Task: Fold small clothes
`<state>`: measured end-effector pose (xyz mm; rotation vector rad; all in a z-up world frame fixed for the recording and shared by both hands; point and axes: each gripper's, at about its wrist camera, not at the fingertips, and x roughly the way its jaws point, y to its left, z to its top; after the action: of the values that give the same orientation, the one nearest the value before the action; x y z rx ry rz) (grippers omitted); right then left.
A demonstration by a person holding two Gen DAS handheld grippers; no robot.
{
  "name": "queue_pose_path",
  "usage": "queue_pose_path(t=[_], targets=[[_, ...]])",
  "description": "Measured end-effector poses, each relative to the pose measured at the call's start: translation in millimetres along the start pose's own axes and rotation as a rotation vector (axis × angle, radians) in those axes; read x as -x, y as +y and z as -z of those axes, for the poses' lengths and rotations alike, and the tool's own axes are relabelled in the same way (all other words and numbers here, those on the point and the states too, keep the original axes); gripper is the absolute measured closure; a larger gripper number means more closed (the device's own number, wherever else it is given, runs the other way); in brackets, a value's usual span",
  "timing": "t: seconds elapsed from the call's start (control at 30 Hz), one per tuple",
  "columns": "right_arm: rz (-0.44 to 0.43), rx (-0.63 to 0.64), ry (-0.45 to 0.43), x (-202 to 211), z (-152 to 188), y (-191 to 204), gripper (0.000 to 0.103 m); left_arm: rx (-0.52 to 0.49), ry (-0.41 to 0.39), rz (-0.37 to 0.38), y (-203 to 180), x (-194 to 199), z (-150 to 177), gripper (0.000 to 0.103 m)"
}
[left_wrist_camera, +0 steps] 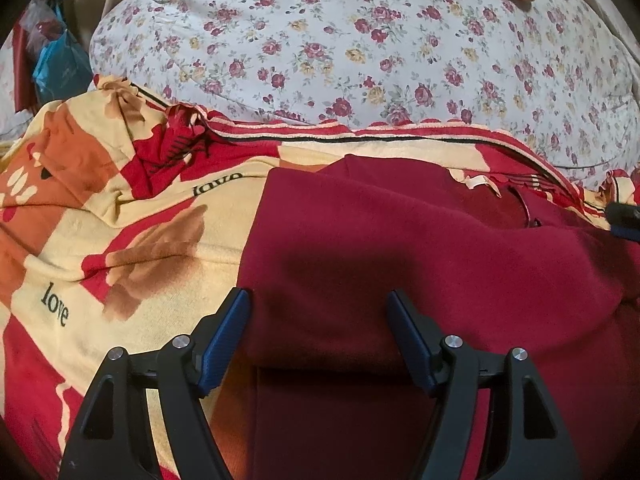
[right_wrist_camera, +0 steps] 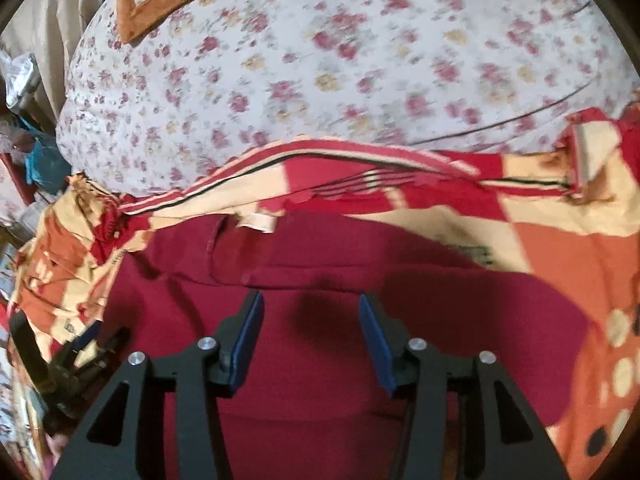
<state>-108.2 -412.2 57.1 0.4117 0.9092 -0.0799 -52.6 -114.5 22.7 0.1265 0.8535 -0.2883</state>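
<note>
Part-folded maroon garment (left_wrist_camera: pixel 400 248) on a "love" blanket (left_wrist_camera: pixel 120 248)

Lying below the floral quilt (left_wrist_camera: pixel 360 40), one fold apparently laid over near the label; more folds probably left. Left gripper (left_wrist_camera: pixel 318 300) and right gripper (right_wrist_camera: pixel 310 304) poised over the garment, jaws apart, nothing clamped

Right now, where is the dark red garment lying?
The dark red garment lies spread on the red and cream patterned blanket, below both grippers in both wrist views, in front of the floral cushion.
</note>
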Motion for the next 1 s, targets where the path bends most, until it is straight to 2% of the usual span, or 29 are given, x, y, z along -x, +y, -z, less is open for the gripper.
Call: queue_pose_path(t=[0.17, 0.33, 0.4, 0.43, 0.5, 0.57, 0.67, 0.77, 1.0], targets=[[-0.024, 0.065, 0.062, -40.4, -7.8, 39.5, 0.051, 0.009, 0.001, 0.009, 1.2, -0.7, -0.1, 0.051], [0.084, 0.104, 0.157, -84.8, -11.0, 54.7, 0.052, 0.012, 0.003, 0.013, 2.0, -1.3, -0.8, 0.050], [0.137, 0.103, 0.167, -97.1, -9.9, 52.4, 0.067, 0.013, 0.004, 0.014, 1.8, -1.6, -1.1, 0.050], [0.158, 0.102, 0.148, -97.7, -10.5, 50.8, 0.079, 0.013, 0.004, 0.014, 1.7, -1.6, -1.2, 0.050], [0.130, 0.069, 0.137, -95.7, -12.5, 44.7, 0.087, 0.014, 0.004, 0.014, 1.6, -1.6, -1.4, 0.050], [0.103, 0.066, 0.123, -87.8, -12.3, 42.2, 0.091, 0.013, 0.004, 0.013, 1.6, -1.6, -1.4, 0.050], [0.043, 0.033, 0.052, -58.5, -15.5, 31.6, 0.091, 0.013, 0.003, 0.012, 1.8, -1.7, -1.4, 0.050], [-0.015, -0.040, -0.052, -16.6, -22.4, 5.5, 0.091, 0.010, 0.003, 0.009, 1.8, -1.8, -1.6, 0.050], [-0.079, -0.131, -0.194, 62.0, -37.1, -48.1, 0.091, 0.008, 0.000, 0.002, 1.4, -1.9, -1.0, 0.049]])
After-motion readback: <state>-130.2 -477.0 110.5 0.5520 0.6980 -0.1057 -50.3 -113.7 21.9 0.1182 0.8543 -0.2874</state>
